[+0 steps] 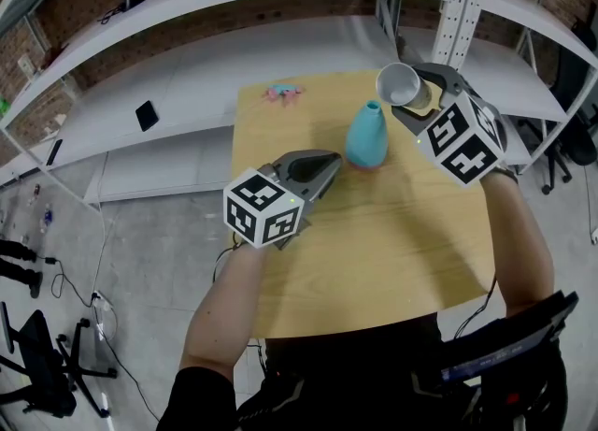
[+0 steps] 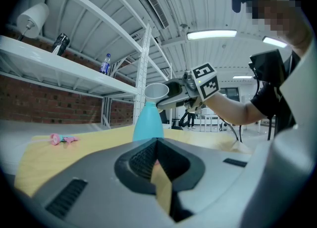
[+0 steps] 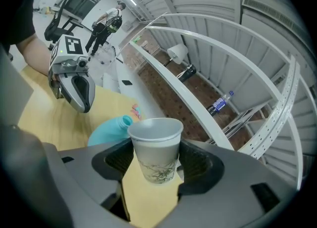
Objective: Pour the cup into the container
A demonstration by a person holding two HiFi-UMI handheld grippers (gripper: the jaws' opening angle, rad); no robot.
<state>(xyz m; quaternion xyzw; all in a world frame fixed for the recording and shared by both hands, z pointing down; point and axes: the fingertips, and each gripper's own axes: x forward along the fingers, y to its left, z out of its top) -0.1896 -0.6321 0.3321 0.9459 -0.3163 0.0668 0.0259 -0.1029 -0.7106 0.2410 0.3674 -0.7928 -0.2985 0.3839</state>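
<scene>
The light wooden table [image 1: 374, 251] carries a teal, narrow-necked vase-shaped container [image 1: 367, 136], standing upright near the table's middle. The right gripper [image 1: 418, 94] is clamped on a white paper cup [image 1: 400, 83], held in the air just beyond and to the right of the container's mouth. In the head view the cup's open mouth is turned towards the camera, and its inside looks pale; what it holds cannot be told. The left gripper [image 1: 334, 164] lies low beside the container's base, its jaws pressed together with nothing between them. That shows plainly only in the left gripper view, which also sets the cup right above the container's neck, a height the head view flattens. The right gripper view alone shows a faint grey-green plant print low on the cup's wall, with no lettering legible, and the container's open mouth behind the cup. A small pink object [image 1: 282, 93] lies at the table's far edge, and a black phone [image 1: 147, 115] rests on the white shelf [image 1: 187, 74] beyond. Both gripper views catch a clear bottle [image 3: 220, 102] on a higher shelf; its blue label is too small to read. The marker cubes bear black-and-white square patterns only.
</scene>
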